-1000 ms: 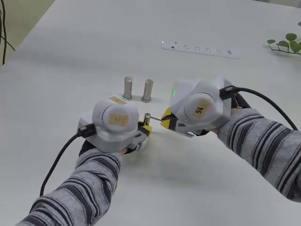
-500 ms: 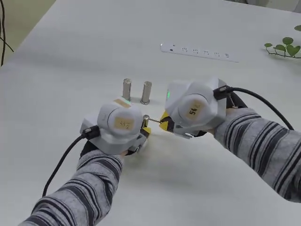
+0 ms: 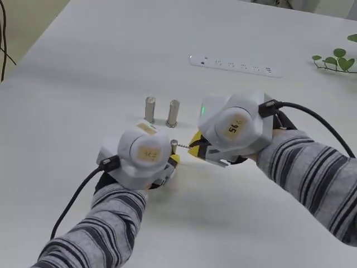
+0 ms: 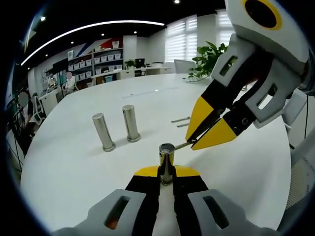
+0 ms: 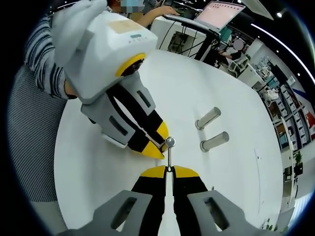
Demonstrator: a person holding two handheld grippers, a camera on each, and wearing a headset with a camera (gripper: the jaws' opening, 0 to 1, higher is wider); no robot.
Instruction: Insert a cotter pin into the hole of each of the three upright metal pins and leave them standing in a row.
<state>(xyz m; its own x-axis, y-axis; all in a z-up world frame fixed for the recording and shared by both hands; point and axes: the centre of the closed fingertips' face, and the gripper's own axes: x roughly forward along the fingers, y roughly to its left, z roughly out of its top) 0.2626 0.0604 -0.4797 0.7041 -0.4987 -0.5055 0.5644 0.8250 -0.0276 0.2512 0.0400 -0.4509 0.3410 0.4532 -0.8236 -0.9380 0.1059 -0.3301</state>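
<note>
Squeezing the cotter pin [image 5: 169, 157] by its back end, the right gripper [image 5: 169, 170] has its jaws shut on it. The thin wire sticks straight out in front of the yellow tips. In the right gripper view it runs up the middle of the frame.

The left gripper [image 4: 166, 172] is clamped on the bottom of one metal pin [image 4: 167, 160] and holds it standing up. In the left gripper view this pin is low in the middle. The right gripper's tips come in from the right side of that frame.

The wire lies flat and the metal pin stands tall, so the two cross. The wire's front end touches the metal pin just under its top, on its right side. I cannot tell if it is in the hole yet; the hole is too small to see.

I think the next move is a straight push toward the left of the head view — the right gripper does the pushing and the left one keeps the pin steady. A small tilt could make the wire slip past.

The two other pins [image 3: 150, 109] [image 3: 173, 113] stand side by side on the table [image 3: 83, 67], above the grippers in the head view. Two thin spare wires [image 4: 181, 119] lie flat farther back — likely more cotter pins.
</note>
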